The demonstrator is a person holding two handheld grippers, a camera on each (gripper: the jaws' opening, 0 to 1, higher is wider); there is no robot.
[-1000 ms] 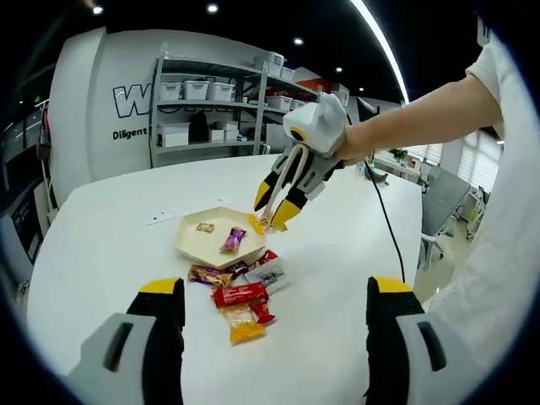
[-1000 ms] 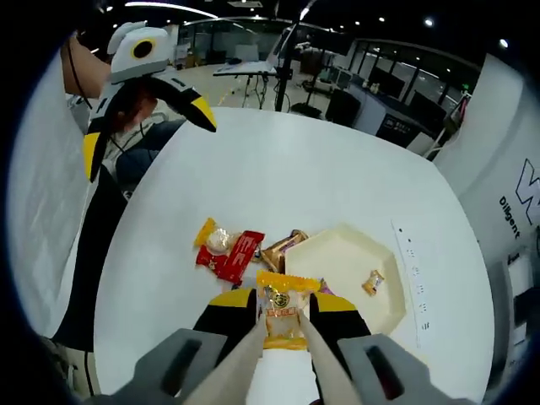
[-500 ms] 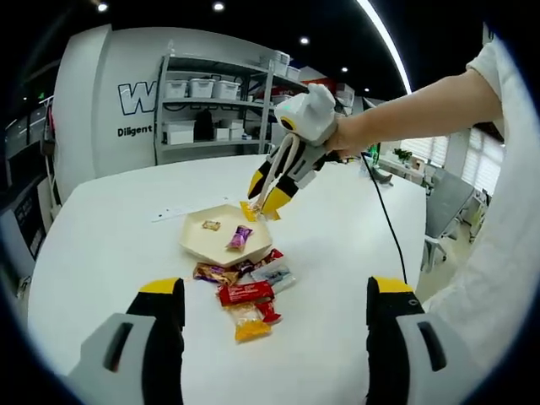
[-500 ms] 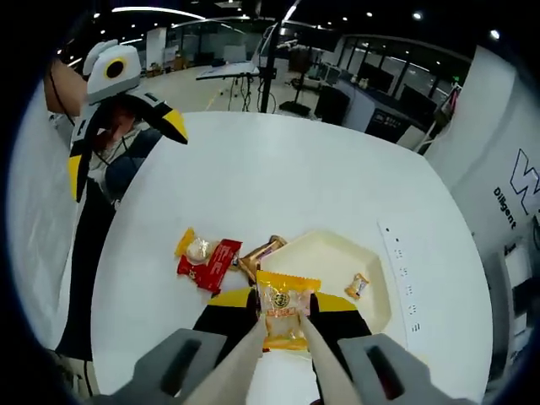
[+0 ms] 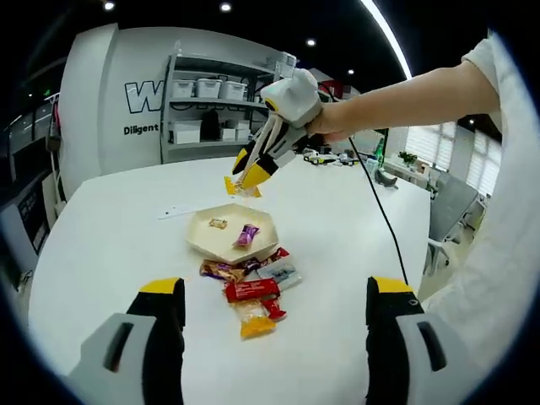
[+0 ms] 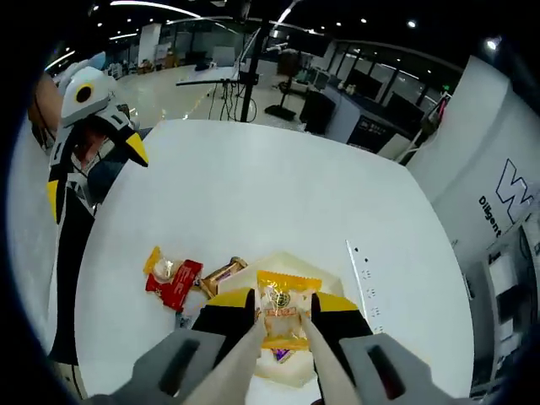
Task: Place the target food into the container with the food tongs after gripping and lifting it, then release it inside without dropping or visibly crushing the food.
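Observation:
My right gripper is shut on white food tongs, and these pinch a yellow wrapped snack. The snack hangs above the cream hexagonal tray. In the left gripper view the right gripper holds that yellow snack in the air over the far side of the tray. A purple snack and a small brown one lie in the tray. My left gripper stands open, near the table's front edge, with nothing between its jaws.
Several wrapped snacks lie heaped on the white table just in front of the tray. A thin paper strip lies beyond the tray. A black cable crosses the table's right side. The person's arm reaches in from the right. Shelving stands behind.
The right gripper has risen with the tongs and the yellow snack and moved from the tray's near corner to above the tray. The left gripper has stayed open.

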